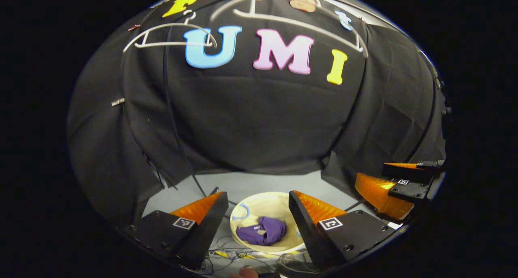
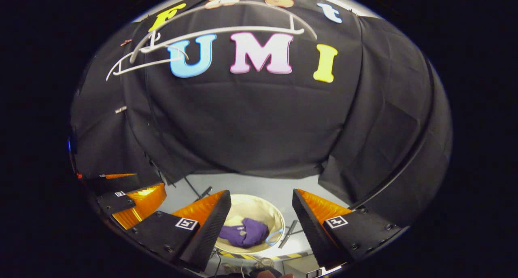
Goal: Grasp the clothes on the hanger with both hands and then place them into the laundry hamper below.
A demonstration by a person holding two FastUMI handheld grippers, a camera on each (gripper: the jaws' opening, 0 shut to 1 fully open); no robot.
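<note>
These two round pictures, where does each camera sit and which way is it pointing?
Left gripper view: rides on the left gripper, facing the booth wall and down at the round cream laundry hamper holding a crumpled purple garment; its own two fingers show at the bottom, the right gripper at the right edge.
Right gripper view: rides on the right gripper, facing the same way; its own fingers show, the left gripper at the left edge.
Shared: hamper, garment, and white hangers up high.

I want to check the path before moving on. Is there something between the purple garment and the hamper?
No. The purple garment already lies crumpled inside the hamper, with nothing visible on top. Both the left gripper and the right gripper are open above it, holding nothing. The hangers hang bare.
</note>
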